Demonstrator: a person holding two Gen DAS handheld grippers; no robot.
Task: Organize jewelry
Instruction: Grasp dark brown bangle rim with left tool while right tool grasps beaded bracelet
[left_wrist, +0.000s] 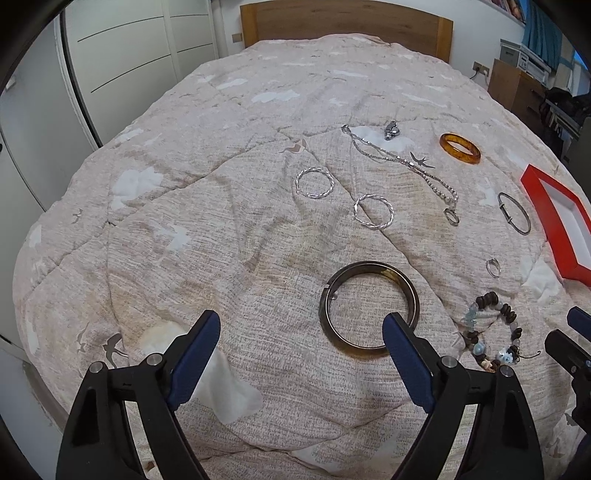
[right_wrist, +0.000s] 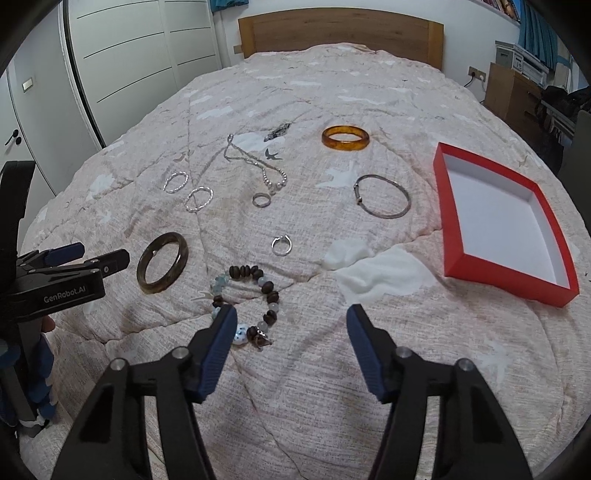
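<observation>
Left hand-held gripper (left_wrist: 301, 334) gapes wide above the dark bangle (left_wrist: 369, 309) on the bed (left_wrist: 221, 221); right hand-held gripper (right_wrist: 291, 321) gapes beside the bead bracelet (right_wrist: 247, 295); red tray (right_wrist: 458, 206) sits apart.

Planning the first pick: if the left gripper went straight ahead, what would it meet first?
Probably bare bedspread: the left gripper is open, and the dark bangle lies just right of its line.

quilt (right_wrist: 295, 387): rough woven cloth | amber bangle (right_wrist: 345, 137): glossy | red box (right_wrist: 495, 273): matt card | headboard (right_wrist: 340, 33): wood
</observation>
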